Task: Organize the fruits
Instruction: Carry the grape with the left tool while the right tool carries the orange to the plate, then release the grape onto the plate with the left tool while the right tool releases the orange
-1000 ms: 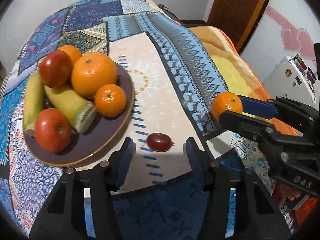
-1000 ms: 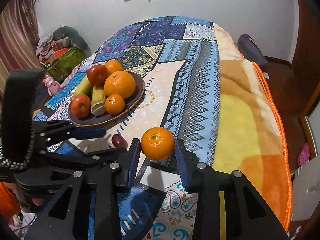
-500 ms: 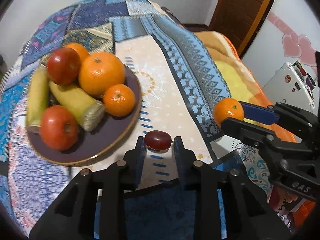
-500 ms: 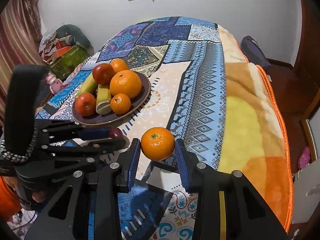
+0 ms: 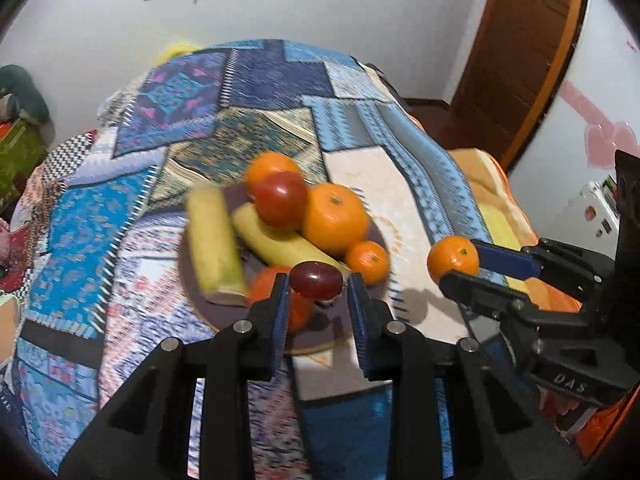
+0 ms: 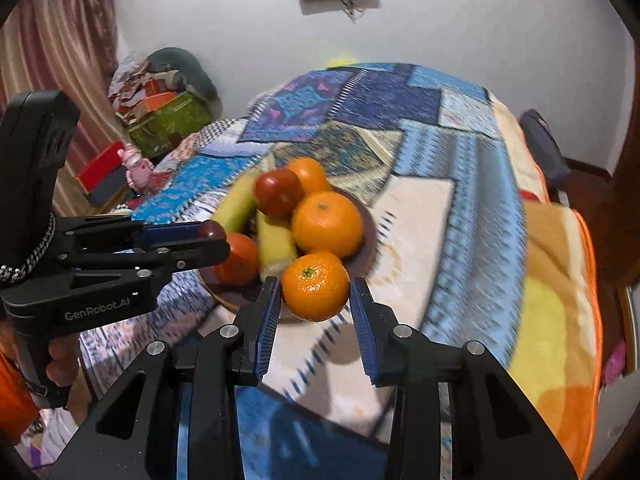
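My left gripper point(image 5: 316, 286) is shut on a dark red grape point(image 5: 316, 279) and holds it above the near rim of the dark round plate point(image 5: 372, 236). The plate carries oranges point(image 5: 334, 217), tomatoes point(image 5: 279, 198) and two pieces of yellow corn point(image 5: 212, 240). My right gripper point(image 6: 314, 300) is shut on a small mandarin point(image 6: 315, 285), held in the air just right of the plate point(image 6: 366, 232). The mandarin also shows in the left wrist view point(image 5: 453, 259). The grape also shows in the right wrist view point(image 6: 213, 230).
The plate lies on a bed with a blue patchwork blanket point(image 5: 256, 92) and an orange-yellow blanket point(image 6: 556, 280) on its right side. A brown door point(image 5: 520, 40) stands at the back right. Boxes and clutter point(image 6: 160, 120) sit left of the bed.
My left gripper closed on the grape, lifted it off the blanket and carried it over the plate's near rim. My right gripper moved with the mandarin toward the plate.
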Available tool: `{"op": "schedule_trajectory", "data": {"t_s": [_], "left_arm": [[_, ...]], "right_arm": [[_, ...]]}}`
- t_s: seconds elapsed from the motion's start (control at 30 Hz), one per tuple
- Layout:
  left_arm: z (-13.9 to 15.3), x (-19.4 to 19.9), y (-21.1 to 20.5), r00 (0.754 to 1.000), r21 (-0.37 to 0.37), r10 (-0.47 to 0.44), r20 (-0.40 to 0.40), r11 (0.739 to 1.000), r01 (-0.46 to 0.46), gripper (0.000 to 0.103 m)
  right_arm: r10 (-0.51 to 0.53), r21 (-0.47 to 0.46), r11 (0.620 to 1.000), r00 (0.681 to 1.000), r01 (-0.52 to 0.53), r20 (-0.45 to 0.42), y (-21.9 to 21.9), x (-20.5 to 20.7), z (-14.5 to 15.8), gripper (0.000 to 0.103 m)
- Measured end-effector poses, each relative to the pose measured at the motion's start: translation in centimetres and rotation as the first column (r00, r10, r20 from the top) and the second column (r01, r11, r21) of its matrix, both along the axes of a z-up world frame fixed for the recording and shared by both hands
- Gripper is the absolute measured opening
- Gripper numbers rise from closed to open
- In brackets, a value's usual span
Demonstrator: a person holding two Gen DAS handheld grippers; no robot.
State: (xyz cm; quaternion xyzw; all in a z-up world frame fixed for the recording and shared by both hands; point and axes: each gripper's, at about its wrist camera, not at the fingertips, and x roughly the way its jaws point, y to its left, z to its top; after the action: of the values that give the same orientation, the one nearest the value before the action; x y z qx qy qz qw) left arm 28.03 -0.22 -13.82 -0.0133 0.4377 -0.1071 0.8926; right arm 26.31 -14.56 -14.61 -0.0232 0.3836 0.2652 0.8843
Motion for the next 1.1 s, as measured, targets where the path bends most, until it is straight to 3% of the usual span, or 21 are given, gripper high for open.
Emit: {"op": "schedule_trajectory", "data": {"t_s": [0.43,1.1], "left_arm": [[-1.7,3.1,3.4,0.998,0.003,0.043,-0.041,0.999,-0.043,0.029],[-3.3,4.7,3.7,0.996,-0.020,0.052,-0.069,0.998,-0.053,0.031]], "right_arm": [[0.053,-0.065,0.996,0.999,-0.053,-0.005,5.6,3.7,-1.8,0.033],[0.061,-0.063,0.996,0.997,-0.064,-0.047,5.8,4.4,-2.9,0.034]]}}
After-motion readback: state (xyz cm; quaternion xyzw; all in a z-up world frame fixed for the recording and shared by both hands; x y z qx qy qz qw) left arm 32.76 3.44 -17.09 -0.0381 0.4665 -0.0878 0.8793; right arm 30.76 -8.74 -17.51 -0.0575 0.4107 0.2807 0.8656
